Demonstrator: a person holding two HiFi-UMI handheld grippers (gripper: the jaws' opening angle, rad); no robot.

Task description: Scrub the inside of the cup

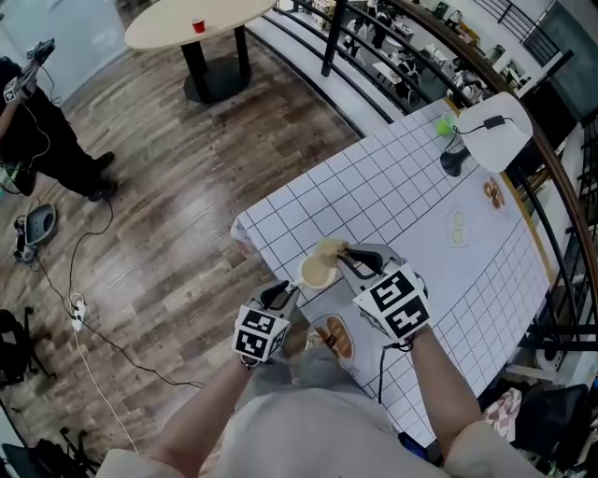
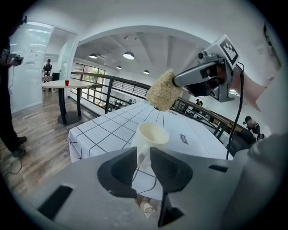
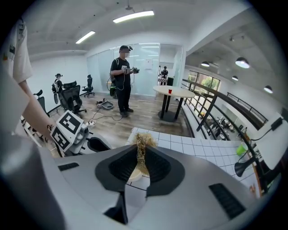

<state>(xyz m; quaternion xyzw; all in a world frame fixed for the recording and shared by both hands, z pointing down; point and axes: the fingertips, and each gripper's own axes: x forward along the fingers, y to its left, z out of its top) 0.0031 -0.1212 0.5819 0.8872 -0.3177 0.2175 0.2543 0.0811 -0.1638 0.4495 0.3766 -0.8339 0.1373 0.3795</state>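
Observation:
A cream cup (image 1: 317, 272) hangs above the near edge of the checked table (image 1: 411, 201). My left gripper (image 1: 287, 294) is shut on the cup's handle (image 2: 143, 151), mouth tilted up toward the right gripper. The cup (image 2: 150, 136) shows just past the jaws in the left gripper view. My right gripper (image 1: 345, 259) is shut on a tan fibrous scrubber (image 1: 329, 249) that sits just above and beside the cup's rim. The scrubber (image 2: 162, 95) hovers over the cup; in the right gripper view the scrubber (image 3: 141, 148) is pinched between the jaws, with the cup (image 3: 132, 173) below.
On the table lie a patterned plate (image 1: 336, 338) near me, a black desk lamp with a white shade (image 1: 492, 132), and a green cup (image 1: 446, 126) at the far end. A railing (image 1: 523, 121) borders the table's right. A person (image 1: 37, 131) stands on the wood floor; a round table (image 1: 201, 23) is behind.

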